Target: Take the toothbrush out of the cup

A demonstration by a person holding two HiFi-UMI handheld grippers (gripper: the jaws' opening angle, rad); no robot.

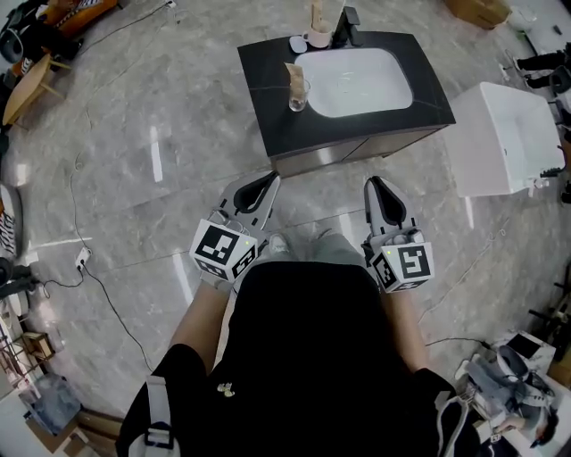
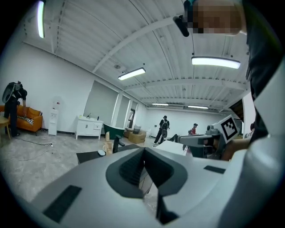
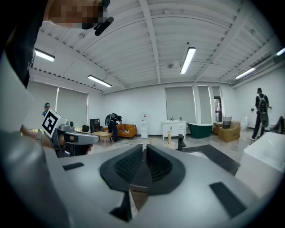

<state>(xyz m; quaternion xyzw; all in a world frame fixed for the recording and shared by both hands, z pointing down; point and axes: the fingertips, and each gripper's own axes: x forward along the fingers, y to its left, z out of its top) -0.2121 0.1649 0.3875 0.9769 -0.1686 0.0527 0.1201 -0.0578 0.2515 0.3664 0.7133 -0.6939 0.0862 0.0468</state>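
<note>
A clear glass cup (image 1: 298,96) stands on the left rim of the dark vanity top (image 1: 268,67), with a brown toothbrush (image 1: 293,75) upright in it. Both grippers hang in front of the vanity, well short of the cup. My left gripper (image 1: 268,182) is shut and empty, and so is my right gripper (image 1: 374,186). In the left gripper view the shut left gripper (image 2: 144,149) points toward the vanity, with the right gripper (image 2: 200,140) beside it. The right gripper view has the right gripper (image 3: 144,149) shut, and the left gripper (image 3: 71,137) at the left.
A white basin (image 1: 357,82) fills the vanity top, with a black faucet (image 1: 348,25) and a second cup (image 1: 317,37) behind it. A white box-shaped unit (image 1: 504,138) stands to the right. A power strip (image 1: 82,259) and cable lie on the marble floor at left. People stand far off.
</note>
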